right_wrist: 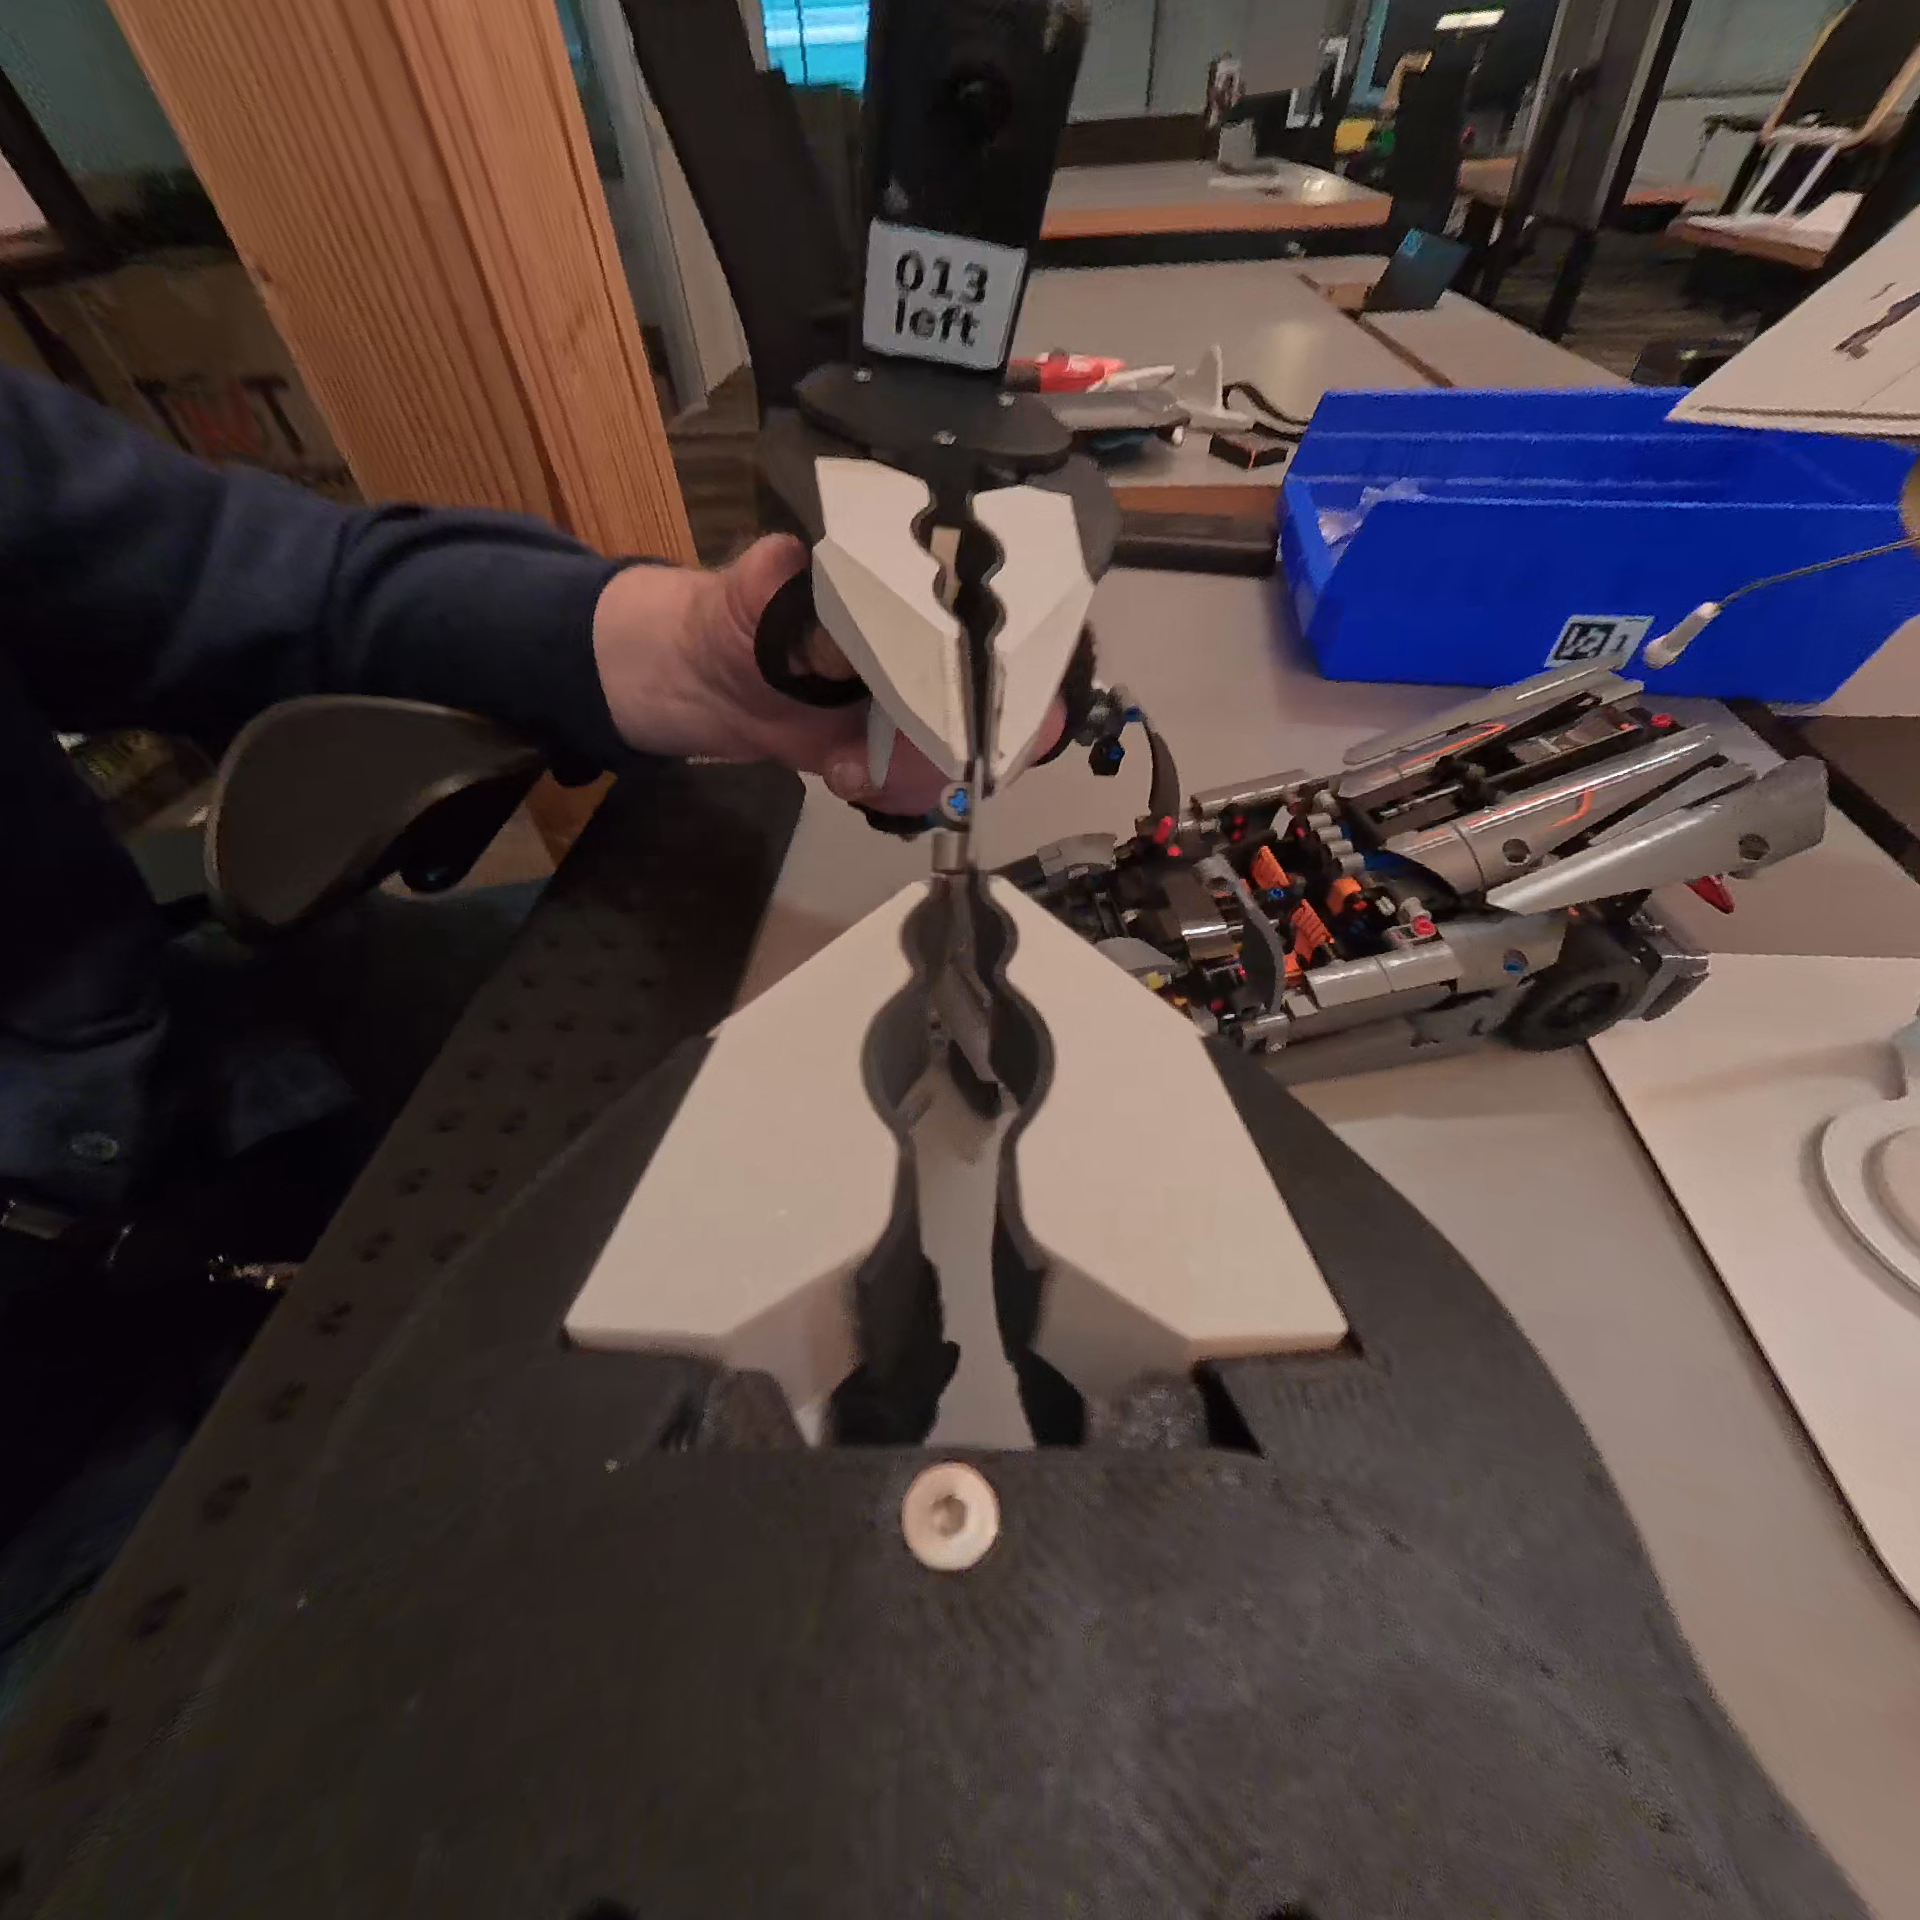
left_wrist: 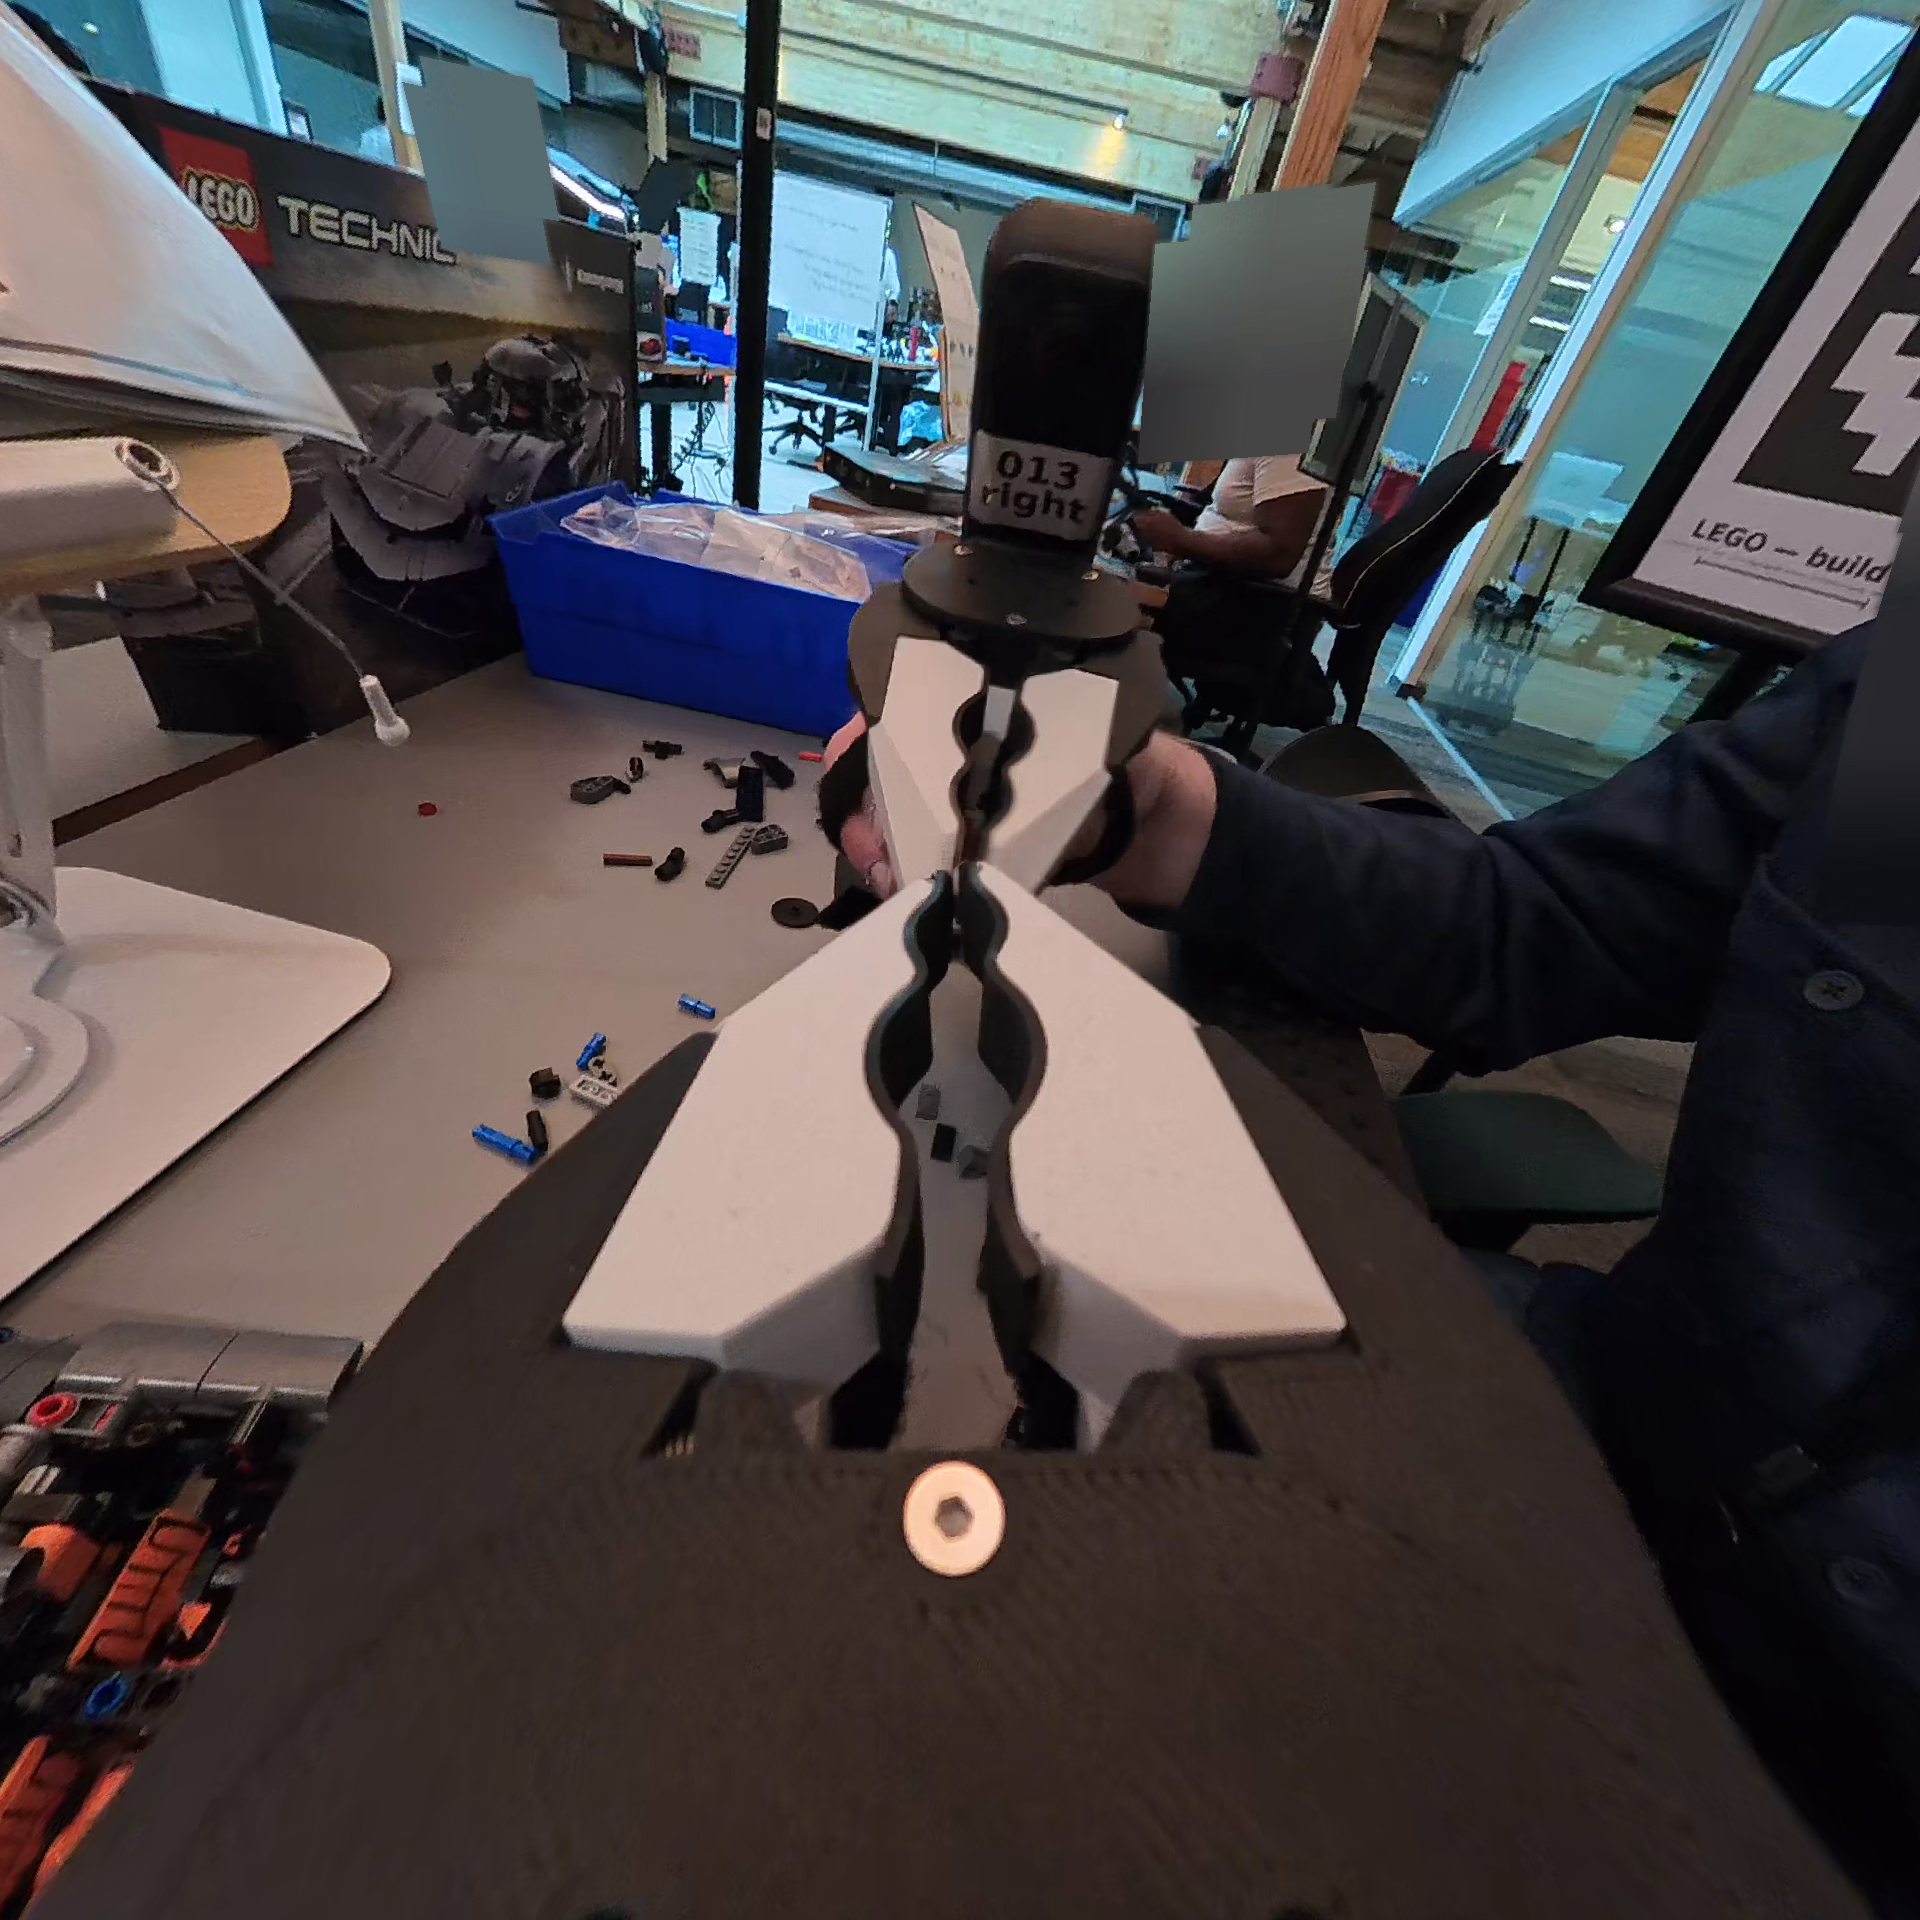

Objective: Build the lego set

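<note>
Right wrist view, left to right: dark sleeve (right_wrist: 312,613) at left, left gripper (right_wrist: 964,781) and right gripper (right_wrist: 954,883) tip to tip at centre, both clamped on a small grey-and-blue Lego piece (right_wrist: 954,821), Lego car (right_wrist: 1455,873) on grey table (right_wrist: 1455,1195) at right.

White angular fingers (left_wrist: 1143,1164) are being carried on black printed bodies with one pale screw (left_wrist: 953,1519); dark navy sleeves (left_wrist: 1455,914) are being worn.

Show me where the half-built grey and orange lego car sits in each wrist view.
Left wrist view: the grey and orange lego car sits in the bottom-left corner, cut off by the frame edge.
Right wrist view: it lies right of centre on the table, beyond the right gripper.
Shared landmark: the blue plastic bin, behind the car.
</note>
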The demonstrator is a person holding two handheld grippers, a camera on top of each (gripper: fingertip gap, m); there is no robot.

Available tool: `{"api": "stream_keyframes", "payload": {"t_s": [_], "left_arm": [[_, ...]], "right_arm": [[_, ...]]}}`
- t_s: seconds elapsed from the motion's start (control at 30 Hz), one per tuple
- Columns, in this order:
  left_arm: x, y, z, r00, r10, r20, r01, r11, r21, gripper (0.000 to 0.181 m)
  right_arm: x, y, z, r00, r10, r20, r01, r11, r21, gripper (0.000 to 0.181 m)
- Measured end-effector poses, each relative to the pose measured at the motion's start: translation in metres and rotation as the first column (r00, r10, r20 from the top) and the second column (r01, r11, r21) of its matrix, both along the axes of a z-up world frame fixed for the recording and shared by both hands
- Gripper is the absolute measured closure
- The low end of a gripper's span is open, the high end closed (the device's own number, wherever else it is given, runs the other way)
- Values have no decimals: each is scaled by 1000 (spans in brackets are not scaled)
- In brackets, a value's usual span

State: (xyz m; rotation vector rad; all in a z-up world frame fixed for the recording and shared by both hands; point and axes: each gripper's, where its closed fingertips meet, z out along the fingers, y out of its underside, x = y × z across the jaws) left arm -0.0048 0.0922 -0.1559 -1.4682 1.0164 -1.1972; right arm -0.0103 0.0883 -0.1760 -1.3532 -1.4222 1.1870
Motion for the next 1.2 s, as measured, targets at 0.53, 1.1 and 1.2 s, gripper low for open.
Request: {"api": "stream_keyframes", "payload": {"t_s": [0.53,1.1,1.2], "left_arm": [[-1,-2,6,999,-15,52,15,1000,2,181],[3,0,-1,1000,-2,11,1,1000,11,181],[2,-1,2,1000,-4,25,4,1000,15,181]], "right_arm": [[8,2,25,990,2,-139,-14,996,-87,181],[8,5,21,994,-21,-104,13,997,-75,168],[7,2,24,993,-15,-113,10,999,-44,177]]}}
